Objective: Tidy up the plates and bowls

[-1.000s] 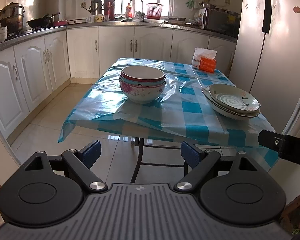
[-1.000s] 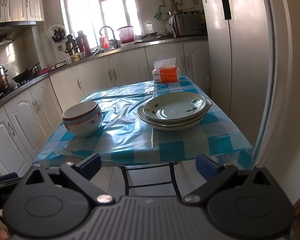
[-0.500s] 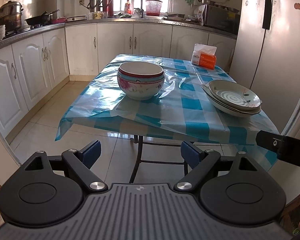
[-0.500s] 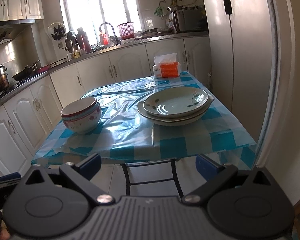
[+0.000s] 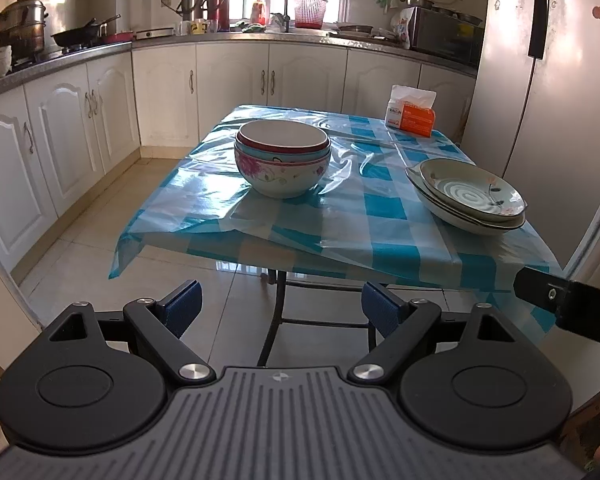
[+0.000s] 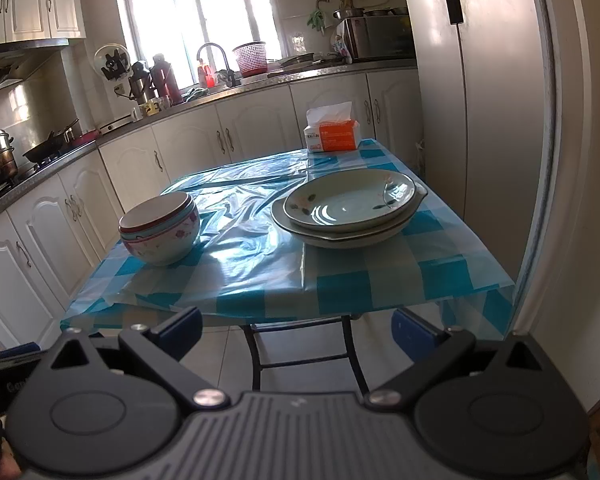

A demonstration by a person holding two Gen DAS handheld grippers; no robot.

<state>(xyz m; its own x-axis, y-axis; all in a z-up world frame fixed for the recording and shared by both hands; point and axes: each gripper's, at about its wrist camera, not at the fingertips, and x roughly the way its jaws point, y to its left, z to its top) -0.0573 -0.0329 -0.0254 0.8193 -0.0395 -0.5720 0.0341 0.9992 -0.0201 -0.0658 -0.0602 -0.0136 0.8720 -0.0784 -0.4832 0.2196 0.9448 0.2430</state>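
Observation:
A nested stack of bowls (image 5: 283,164) (image 6: 161,232), the bottom one white with pink flowers, stands on the blue checked table (image 5: 340,236) (image 6: 340,276). On the table's right side lies a stack of shallow plates (image 5: 470,196) (image 6: 346,212). My left gripper (image 5: 278,306) is open and empty, well short of the table's near edge and below it. My right gripper (image 6: 296,326) is also open and empty, in front of the table edge. Part of the right gripper (image 5: 568,308) shows at the left wrist view's right side.
An orange tissue pack (image 5: 412,114) (image 6: 332,134) sits at the table's far right corner. A tall fridge (image 5: 548,80) (image 6: 472,92) stands close to the table's right side. White cabinets (image 5: 80,120) and a cluttered counter run along the left and back. Tiled floor (image 5: 88,264) lies left of the table.
Both grippers have drawn back from the table and the views have tilted slightly; bowls and plates have not moved. Jaws stay open.

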